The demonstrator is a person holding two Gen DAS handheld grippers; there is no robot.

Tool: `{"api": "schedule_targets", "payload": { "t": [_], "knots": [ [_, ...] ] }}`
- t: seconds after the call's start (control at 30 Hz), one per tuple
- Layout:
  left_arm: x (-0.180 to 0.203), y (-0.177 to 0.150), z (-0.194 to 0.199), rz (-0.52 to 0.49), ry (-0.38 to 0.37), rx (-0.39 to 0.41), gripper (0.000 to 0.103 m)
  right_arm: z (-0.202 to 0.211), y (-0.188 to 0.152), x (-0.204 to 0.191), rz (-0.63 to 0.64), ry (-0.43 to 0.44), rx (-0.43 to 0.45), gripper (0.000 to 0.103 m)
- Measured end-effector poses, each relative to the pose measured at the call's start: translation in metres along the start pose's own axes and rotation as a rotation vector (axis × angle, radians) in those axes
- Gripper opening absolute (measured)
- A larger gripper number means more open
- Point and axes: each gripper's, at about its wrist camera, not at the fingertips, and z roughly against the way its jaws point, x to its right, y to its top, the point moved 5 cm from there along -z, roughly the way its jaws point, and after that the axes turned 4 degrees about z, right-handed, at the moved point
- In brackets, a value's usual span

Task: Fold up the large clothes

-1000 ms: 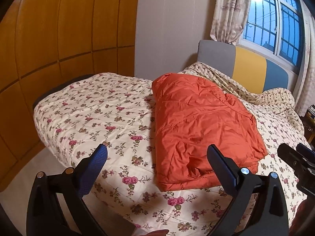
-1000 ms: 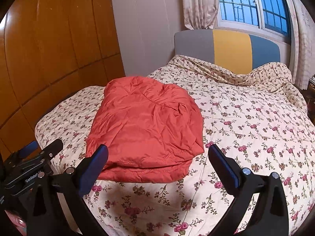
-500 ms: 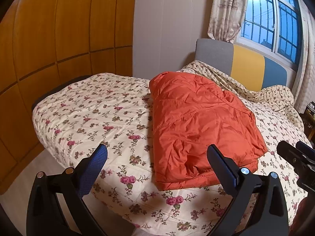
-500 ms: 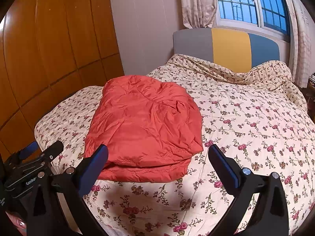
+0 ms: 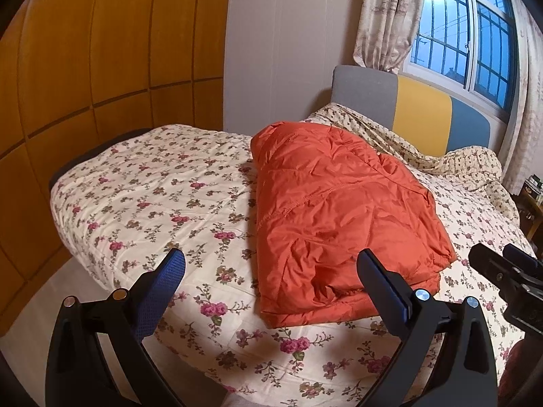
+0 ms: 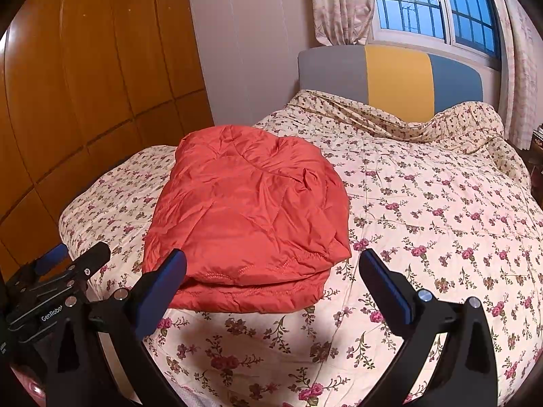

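Orange puffer jacket [image 5: 339, 217], quilted and folded into a thick rectangular bundle, lies on the floral quilt [image 5: 163, 200] of the bed, filling the centre of my left wrist view and the centre-left of my right wrist view. Its stitched hem edges are stacked toward the bottom of both frames.

My left hand-held gripper [image 5: 271, 271] hangs just short of the bundle's near edge, blue-padded fingers [image 5: 163, 291] spread wide apart and holding nothing. My right hand-held gripper [image 6: 271, 271] hangs the same way, jaws wide apart and empty, its left finger [image 6: 159, 291] overlapping the jacket's lower left corner in the frame; I cannot tell whether it touches the fabric.

At the lower left of the right wrist view, the black body of the other unit shows white lettering reading "GenRobot"; the last letter is partly cut off. I can read no other writing.

Toward the top right of both frames stand a padded headboard [image 6: 390, 78] in grey, yellow and blue panels, a barred window [image 6: 434, 3] with patterned curtains, and, at the left, a wall of wooden panels [image 6: 85, 84].
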Motion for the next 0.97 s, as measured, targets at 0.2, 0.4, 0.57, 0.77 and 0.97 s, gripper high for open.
{"api": "schedule_targets", "payload": {
  "t": [0.2,0.4,0.57,0.77,0.97],
  "knots": [
    [0.003,-0.003,-0.004,0.015,-0.028,-0.023,0.1,-0.004,-0.001,0.002,-0.004,0.004,-0.012,0.101],
    [0.004,-0.006,-0.006,0.023,-0.047,-0.018,0.1,-0.01,-0.004,0.006,-0.023,0.013,-0.026,0.101],
    [0.006,-0.003,-0.007,-0.006,-0.04,0.008,0.1,-0.016,-0.006,0.009,-0.03,0.012,-0.041,0.101],
    [0.01,-0.005,-0.015,-0.007,-0.05,-0.017,0.1,-0.025,-0.008,0.013,-0.042,0.02,-0.059,0.101],
    [0.0,0.003,-0.033,0.013,-0.006,-0.05,0.1,-0.042,-0.003,0.048,-0.086,-0.048,-0.084,0.101]
  ]
}}
